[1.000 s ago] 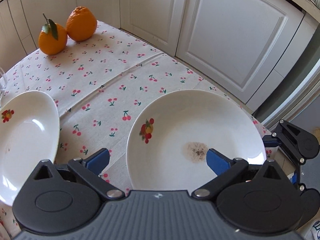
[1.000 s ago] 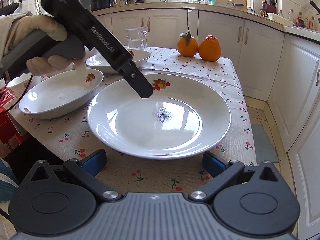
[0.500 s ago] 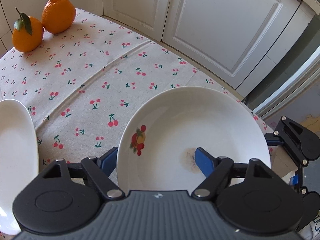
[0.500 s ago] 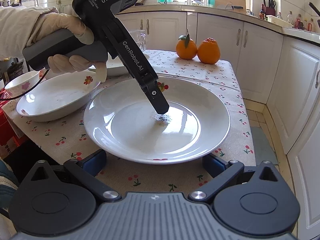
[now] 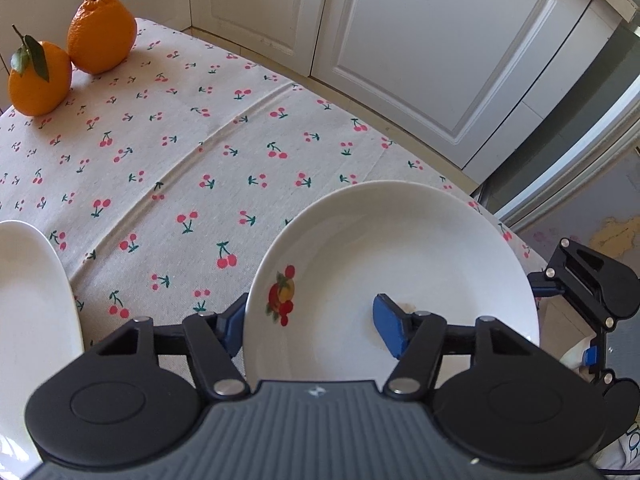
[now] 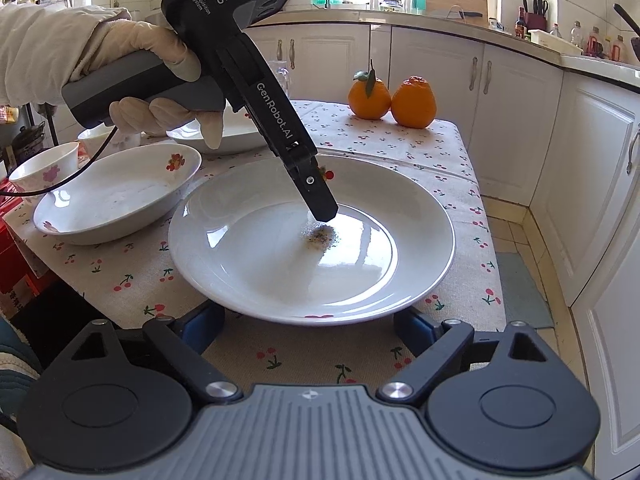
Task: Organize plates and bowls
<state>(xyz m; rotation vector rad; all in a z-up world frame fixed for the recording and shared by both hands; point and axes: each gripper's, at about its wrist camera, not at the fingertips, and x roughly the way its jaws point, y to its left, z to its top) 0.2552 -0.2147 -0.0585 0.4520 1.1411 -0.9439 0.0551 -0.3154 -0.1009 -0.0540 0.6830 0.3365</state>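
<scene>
A large white plate [image 5: 400, 256] with a fruit print and a dark stain sits on the cherry-print tablecloth; it also shows in the right wrist view [image 6: 280, 264]. My left gripper [image 5: 310, 330] is open and straddles the plate's rim, one finger outside it and one finger [image 6: 316, 196] inside near the stain. My right gripper [image 6: 308, 328] is open and low at the plate's near edge, with a finger on either side. A second white plate [image 6: 116, 200] lies to the left, and its edge shows in the left wrist view [image 5: 36, 300].
Two oranges [image 6: 392, 96] stand at the far end of the table. More white dishes [image 6: 228, 136] and a small flowered bowl [image 6: 48, 168] sit at the left. White cabinets [image 5: 420, 48] border the table's right side. The table's edge runs close to the plate.
My left gripper has come down onto the large plate, and its fingers now straddle the rim. My right gripper has moved closer to the plate's near edge.
</scene>
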